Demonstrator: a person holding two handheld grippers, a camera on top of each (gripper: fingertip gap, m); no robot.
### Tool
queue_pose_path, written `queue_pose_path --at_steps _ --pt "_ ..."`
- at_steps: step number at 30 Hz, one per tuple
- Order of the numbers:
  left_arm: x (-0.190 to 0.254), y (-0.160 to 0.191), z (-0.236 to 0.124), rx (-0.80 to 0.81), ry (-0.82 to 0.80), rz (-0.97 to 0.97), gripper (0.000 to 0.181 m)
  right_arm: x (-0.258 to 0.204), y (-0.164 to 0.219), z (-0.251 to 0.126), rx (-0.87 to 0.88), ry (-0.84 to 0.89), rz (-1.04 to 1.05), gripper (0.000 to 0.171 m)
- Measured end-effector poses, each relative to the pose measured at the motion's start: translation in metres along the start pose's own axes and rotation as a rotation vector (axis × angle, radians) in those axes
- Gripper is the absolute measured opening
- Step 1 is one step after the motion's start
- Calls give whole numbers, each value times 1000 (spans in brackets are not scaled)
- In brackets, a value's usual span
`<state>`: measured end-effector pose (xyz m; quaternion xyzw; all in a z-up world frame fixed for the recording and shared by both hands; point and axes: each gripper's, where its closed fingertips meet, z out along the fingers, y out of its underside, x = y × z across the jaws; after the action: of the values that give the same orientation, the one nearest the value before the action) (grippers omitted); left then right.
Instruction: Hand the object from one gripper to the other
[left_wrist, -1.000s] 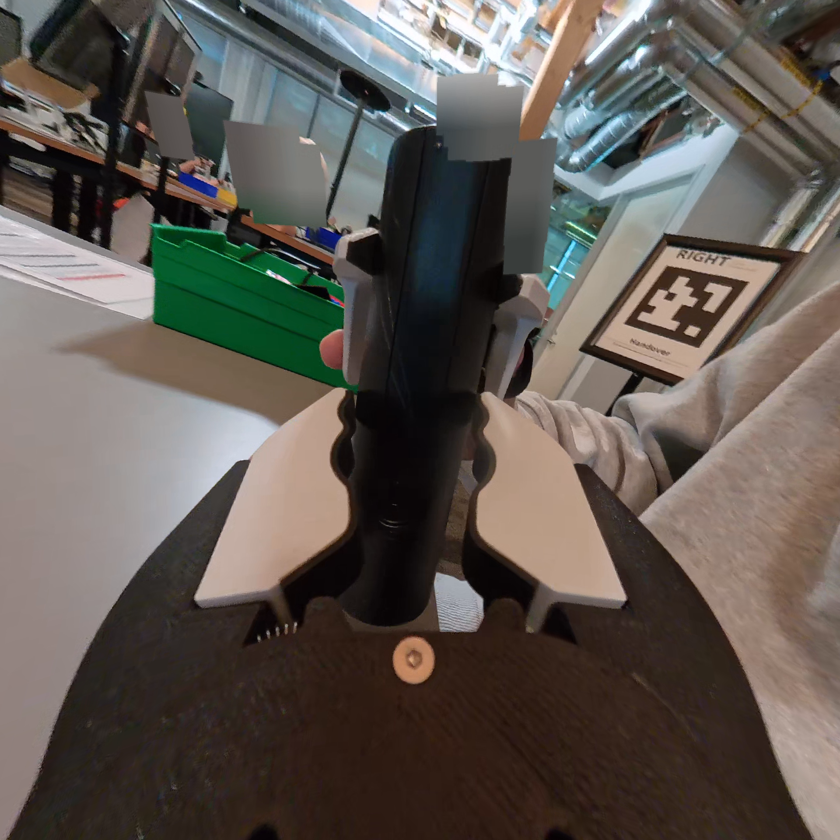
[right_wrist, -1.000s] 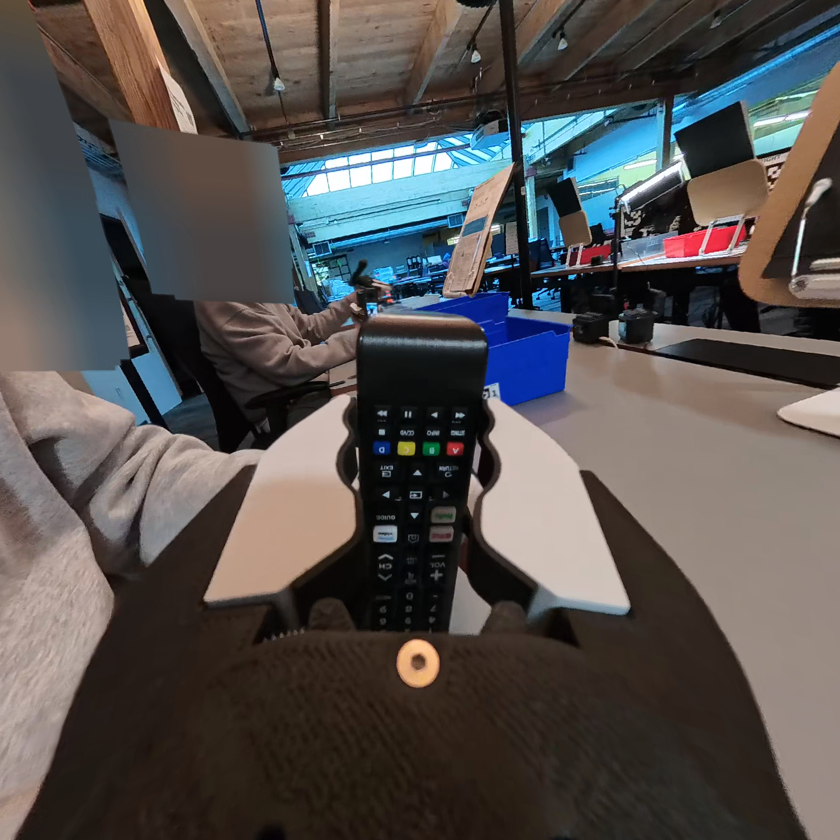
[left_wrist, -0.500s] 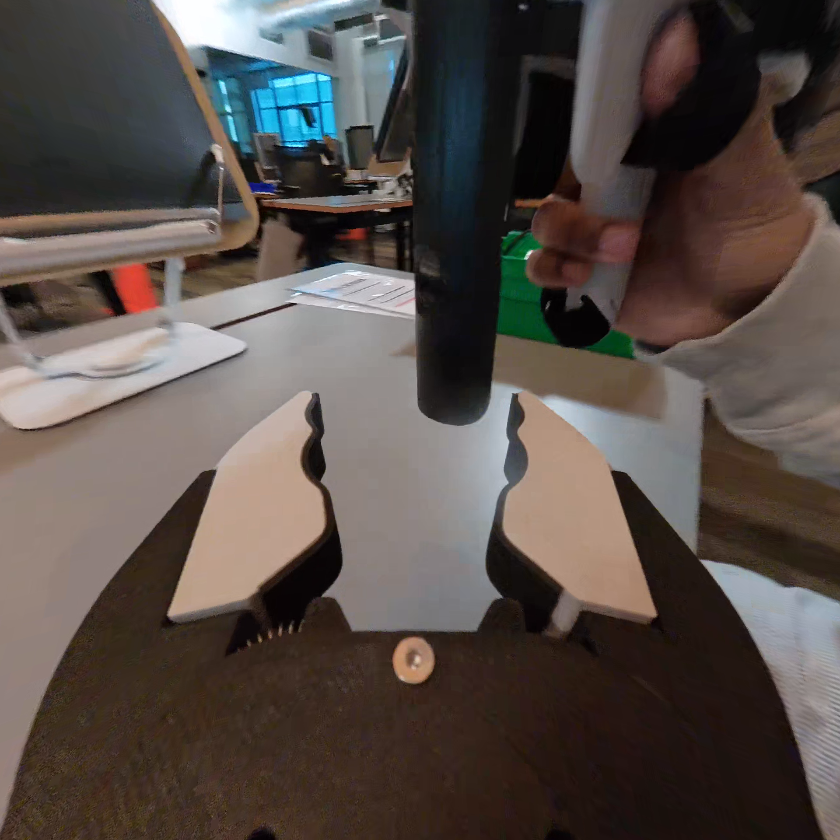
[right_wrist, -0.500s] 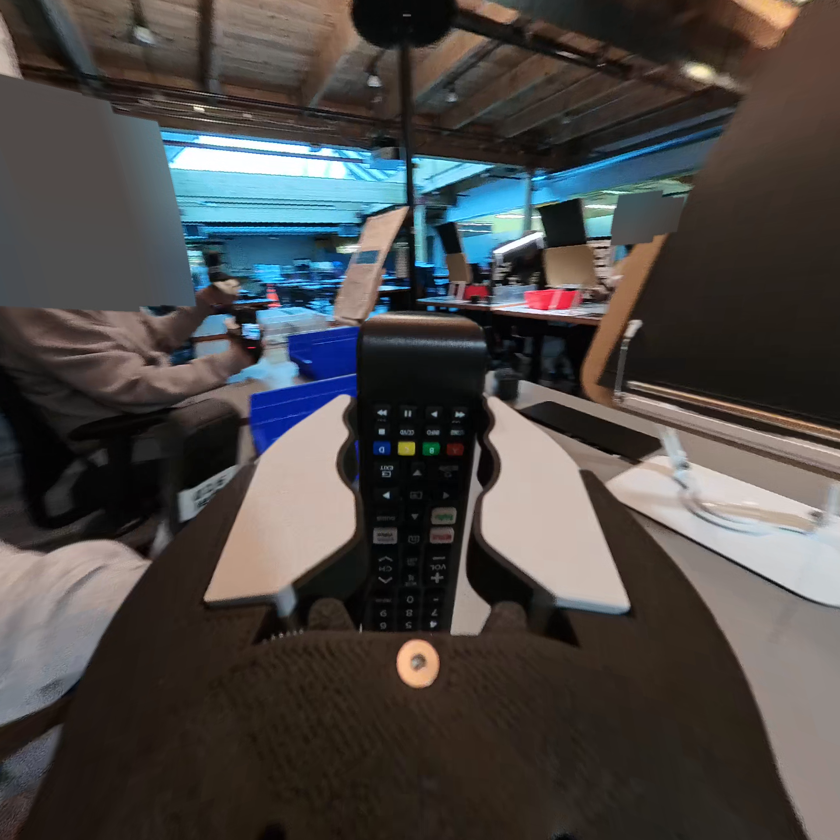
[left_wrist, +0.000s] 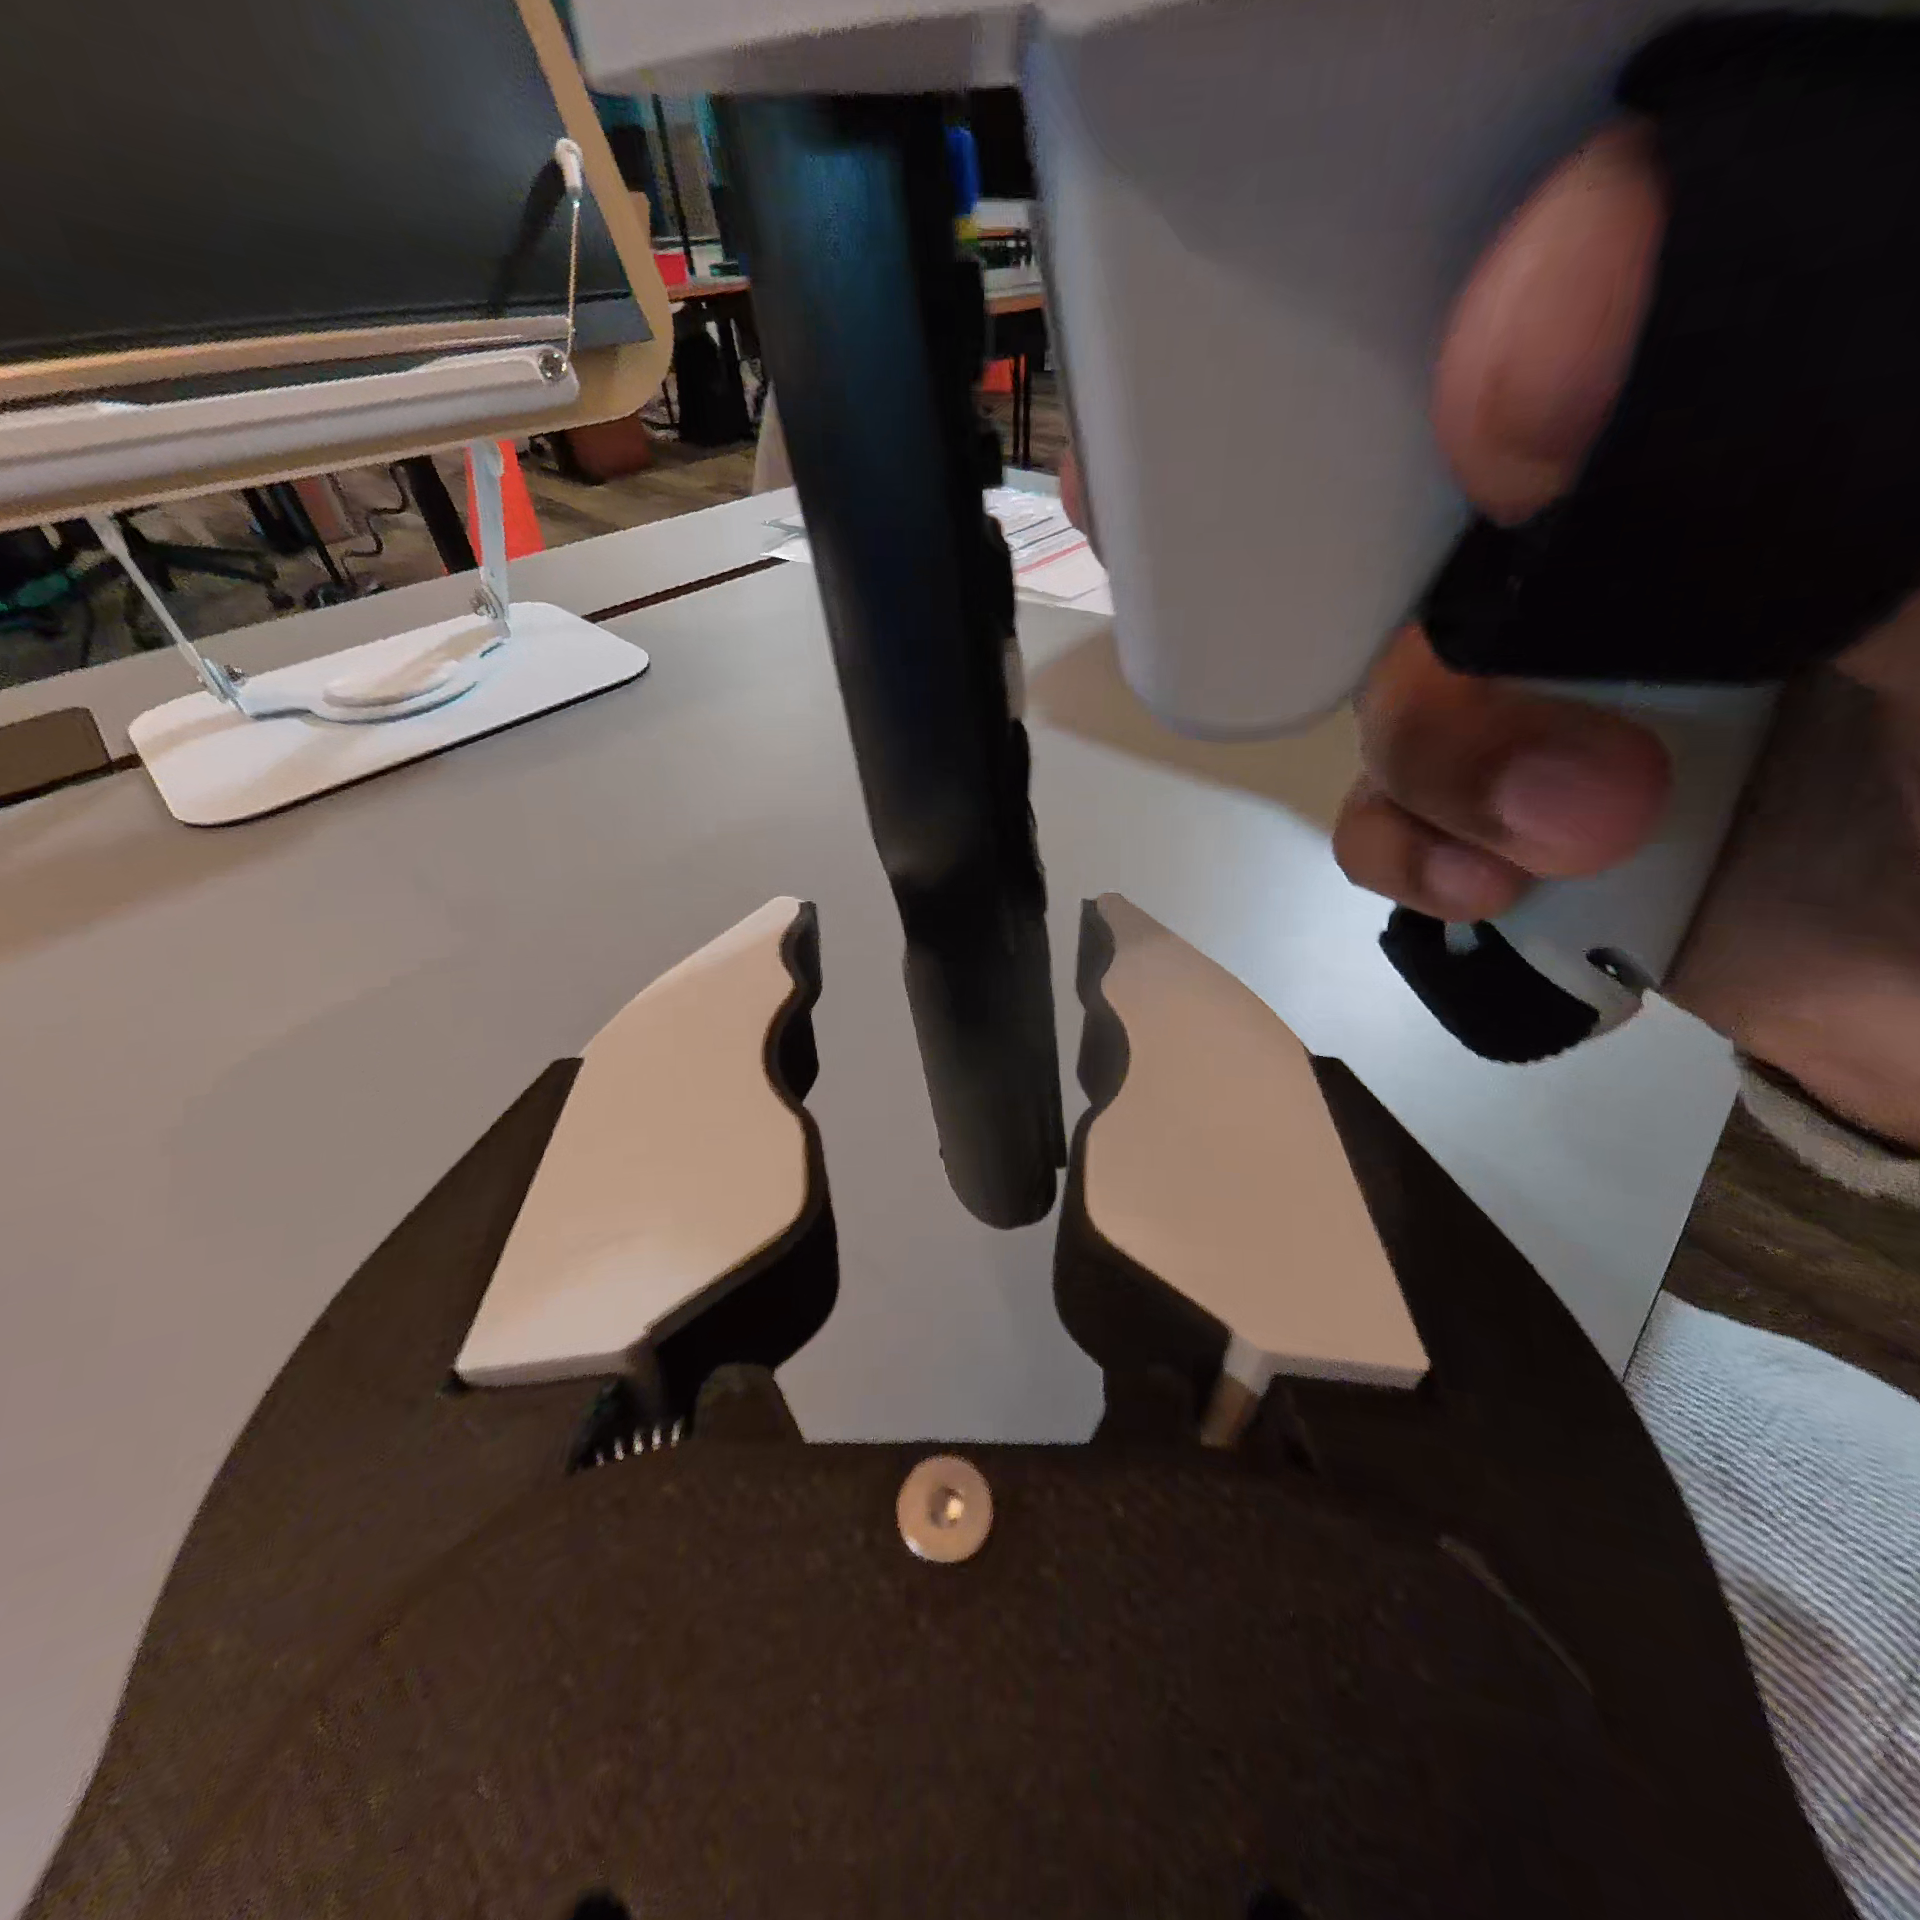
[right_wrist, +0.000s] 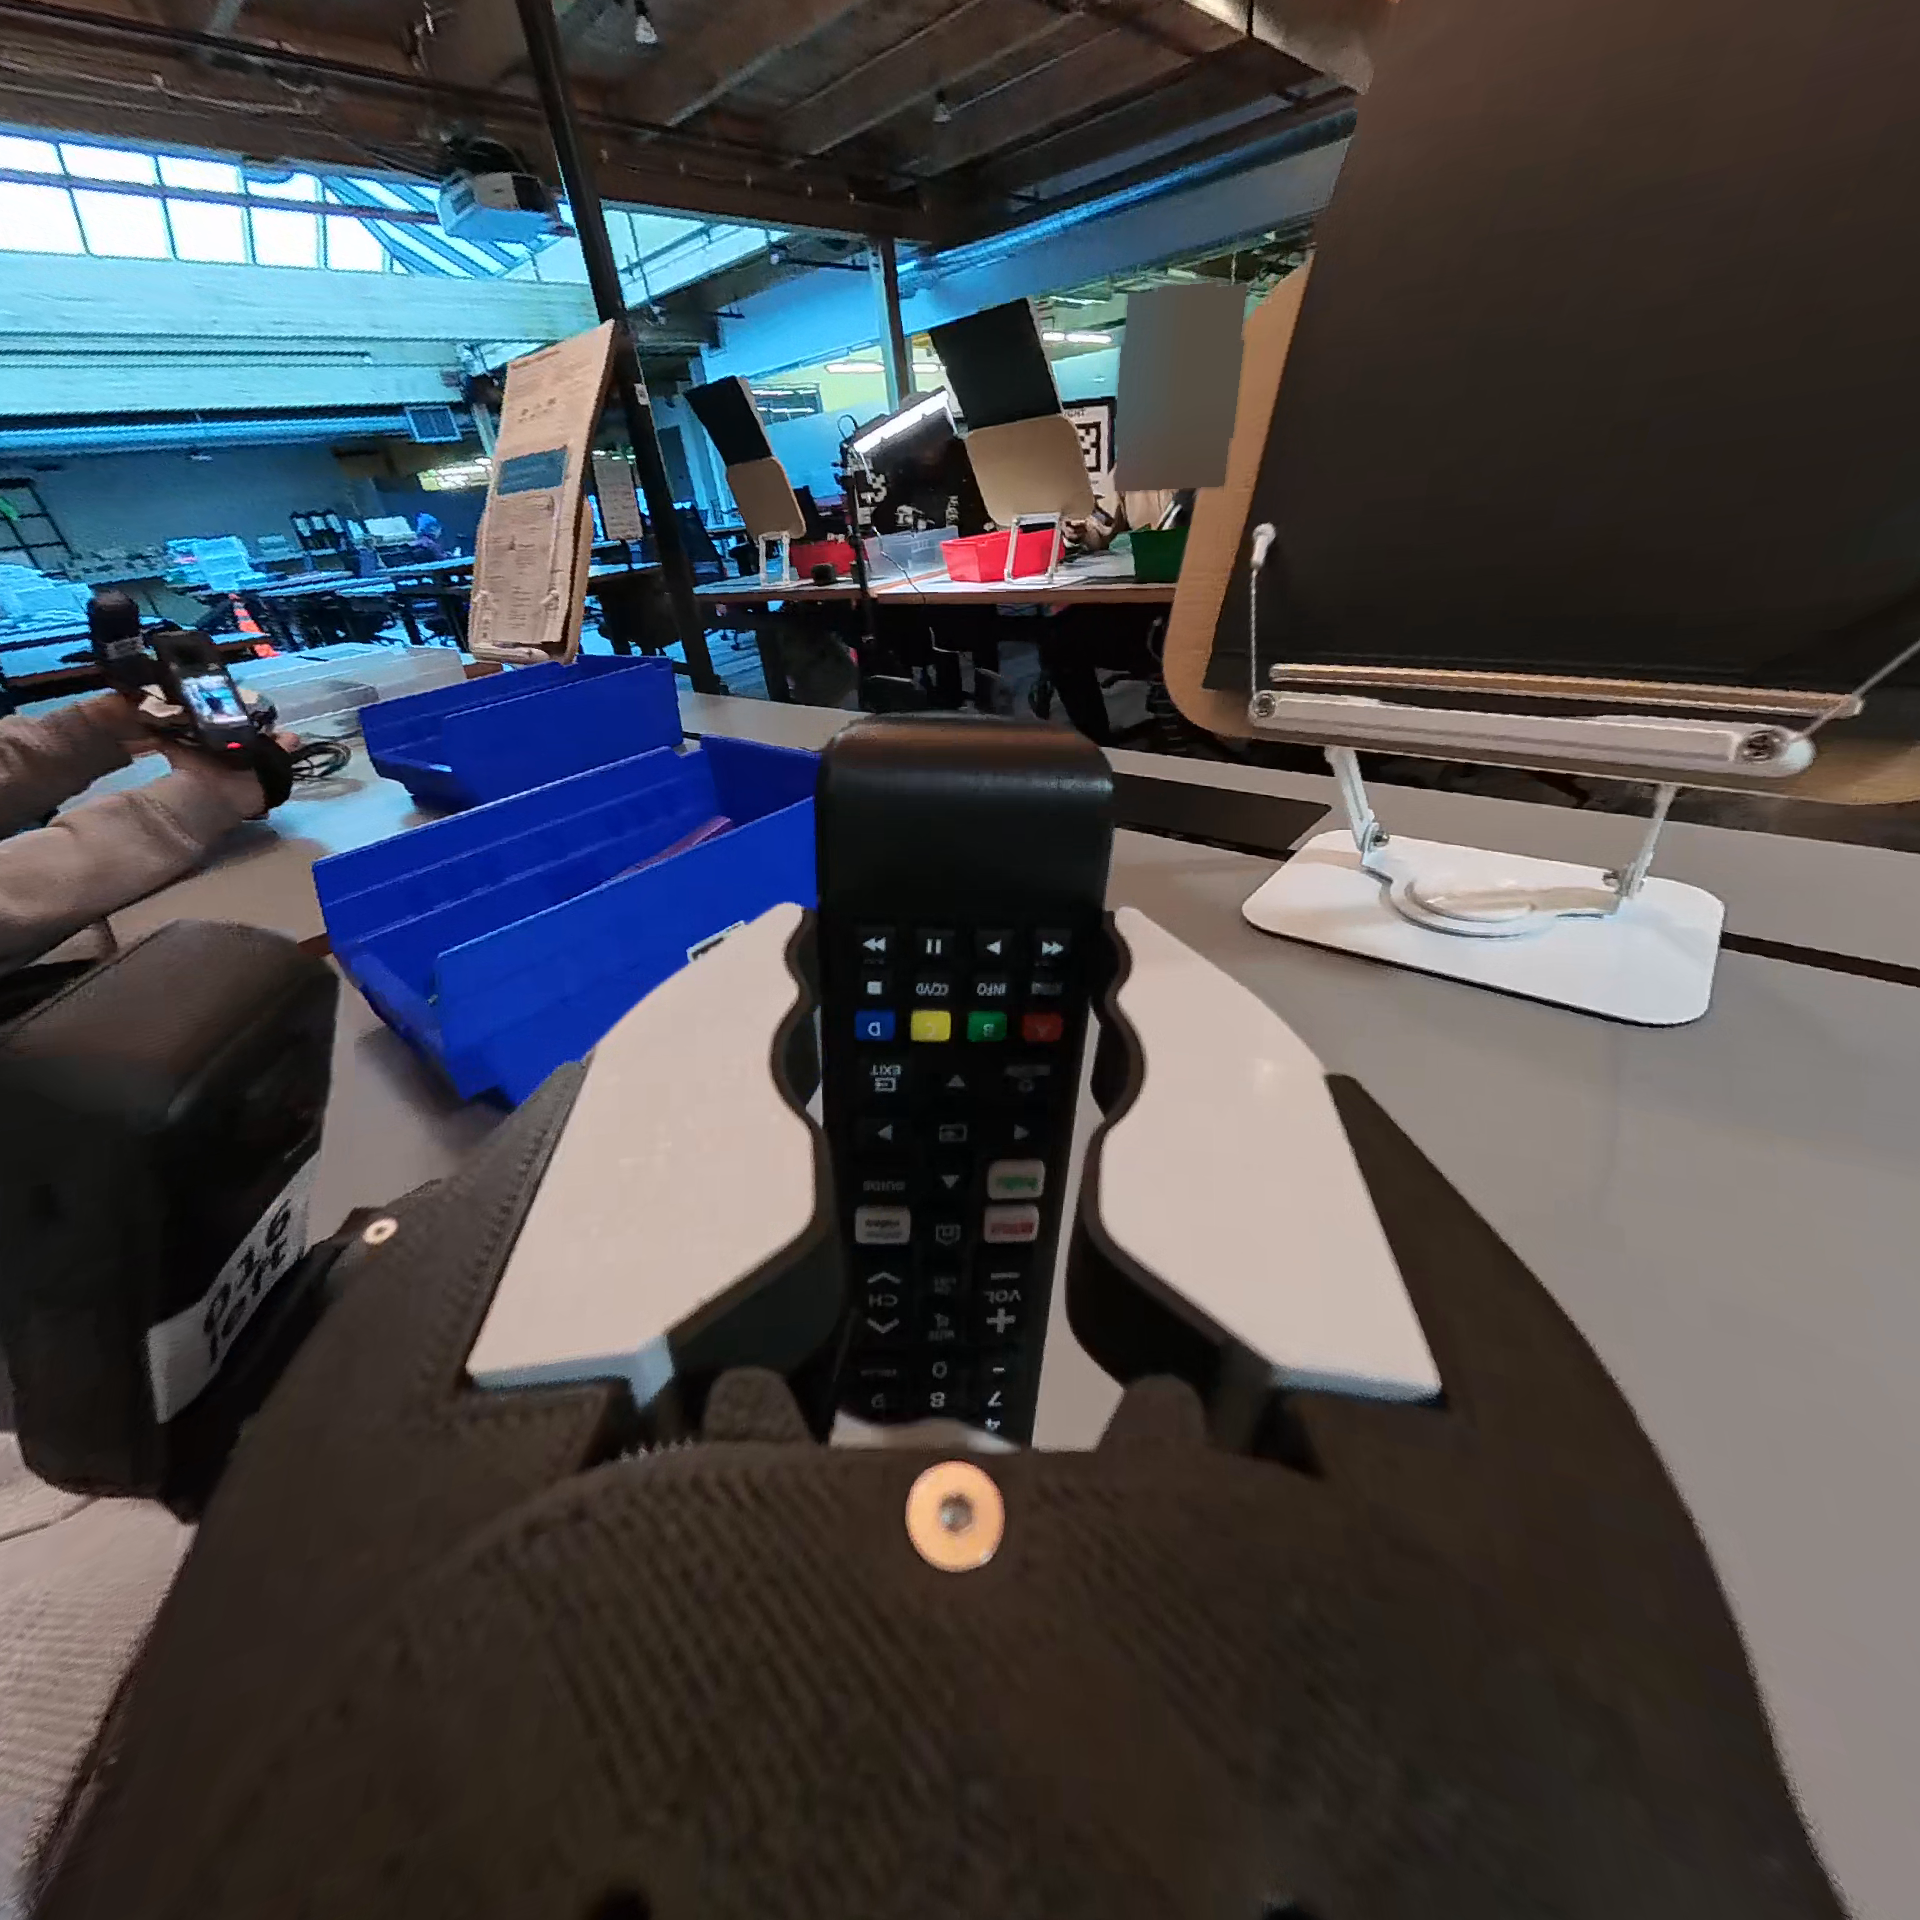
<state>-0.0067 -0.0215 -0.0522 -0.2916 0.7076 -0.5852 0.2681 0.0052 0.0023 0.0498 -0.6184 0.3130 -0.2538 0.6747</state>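
A black remote control (right_wrist: 961, 1091) with coloured buttons is clamped between the white fingers of my right gripper (right_wrist: 958, 925), buttons facing its camera. In the left wrist view the remote (left_wrist: 883, 520) hangs down from the right gripper's white body (left_wrist: 1226, 364) at the top. Its lower end reaches in between the white fingers (left_wrist: 665, 1164) of my left gripper (left_wrist: 945, 914). The left jaws stand open, with a clear gap on the left of the remote and the right finger very close to it. A hand (left_wrist: 1507, 810) holds the right gripper.
Both grippers are over a grey table (left_wrist: 364, 987). A dark screen on a white stand (left_wrist: 395, 696) stands at the back; it also shows in the right wrist view (right_wrist: 1486, 914). Blue bins (right_wrist: 540, 883) stand at the left. Papers (left_wrist: 1039, 551) lie farther back. A black housing with a white label (right_wrist: 156, 1143) is close on the left. About 10 cm separates my left fingertips from my right.
One second ago both grippers held the remote. My left gripper let go, opened and drew off it; since half a second ago the remote's end has come deeper between the open left fingers.
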Motion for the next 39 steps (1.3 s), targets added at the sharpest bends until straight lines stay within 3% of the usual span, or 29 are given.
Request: queue_pose_path --at_steps 3,9,12,18,22,25,39 --pt "-3 0 -1 1 34 -45 23 -6 2 2 -1 -1 -22 51" --pt "-1 0 0 -1 81 -43 23 -8 0 3 2 -42 -27 52" --pt "-1 0 0 -1 111 -66 23 -9 -8 2 38 -107 -22 74" --pt "2 -7 -4 59 268 -138 23 -3 -18 -13 91 -263 -48 83" --pt "24 -17 -19 118 551 -149 24 0 -8 -27 58 -431 -10 82" --pt "37 -12 -27 70 685 -153 24 0 -2 -38 3 -548 45 82" --pt "74 -5 -39 20 853 -116 24 -21 -13 -58 -11 -720 47 70"
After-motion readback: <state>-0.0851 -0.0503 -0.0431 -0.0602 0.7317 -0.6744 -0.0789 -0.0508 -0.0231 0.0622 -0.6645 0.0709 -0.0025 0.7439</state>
